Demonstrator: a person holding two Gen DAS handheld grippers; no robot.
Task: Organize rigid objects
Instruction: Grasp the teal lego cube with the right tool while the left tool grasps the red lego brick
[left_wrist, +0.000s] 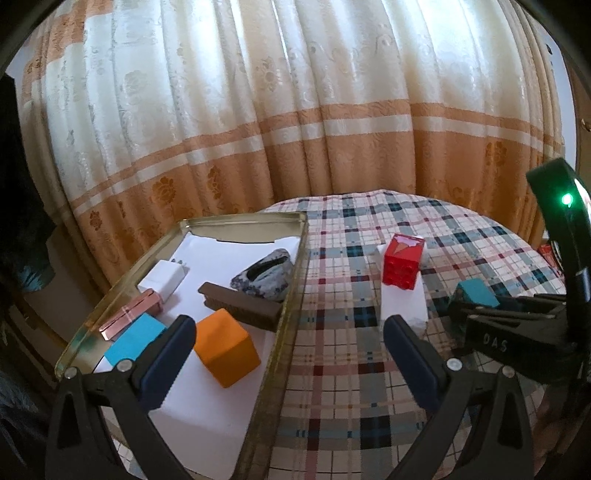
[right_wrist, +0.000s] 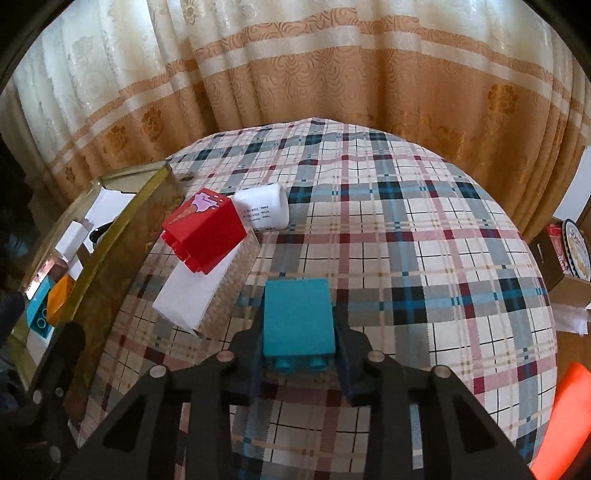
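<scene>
Right wrist view is showing your right hand-held gripper (right_wrist: 298, 345) clamping a teal block (right_wrist: 298, 317), studs pointing back toward you, lifted over the plaid cloth (right_wrist: 424, 236). You are aiming for the gold tray (right_wrist: 110, 236), which is lying to the left of that block with its long side running away from you, so the coming move is turning on a leftward carry over the near tray wall. Your left hand-held gripper (left_wrist: 290, 354) is hanging with its jaws wide and holding nothing, straddling the tray's right wall (left_wrist: 284, 325), so it is the nearer of the two to the tray.

Inside the tray an orange cube (left_wrist: 225, 352), a second teal block (left_wrist: 135, 338), a brown bar (left_wrist: 240, 304), a pink clip-like piece (left_wrist: 129, 314), a white adapter (left_wrist: 162, 278) and a speckled grey item (left_wrist: 264, 277), possibly a pouch, are already lying on white lining. Out on the cloth a red brick (right_wrist: 205, 230) is leaning on a white slab (right_wrist: 192, 295), with a white roll (right_wrist: 264, 210) just behind it.

You are working on what looks like a bed rather than a worktop, with striped curtains (right_wrist: 295, 74) hanging close behind.
</scene>
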